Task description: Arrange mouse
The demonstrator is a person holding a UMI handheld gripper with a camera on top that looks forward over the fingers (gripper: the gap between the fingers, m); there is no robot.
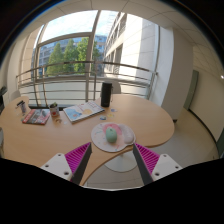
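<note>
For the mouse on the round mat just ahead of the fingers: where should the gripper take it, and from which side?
Grip the mouse across its two long flanks, coming down from above. It seems to lie flat and low on the round mat, so only its sides offer opposing faces. The gripper is open, with the mouse just beyond its fingertips.

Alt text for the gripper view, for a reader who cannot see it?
A round white pad bearing a small pale object, perhaps the mouse, lies on a curved wooden table just ahead of the open claw. Beyond it are magazines, a dark cylinder and large windows.
</note>
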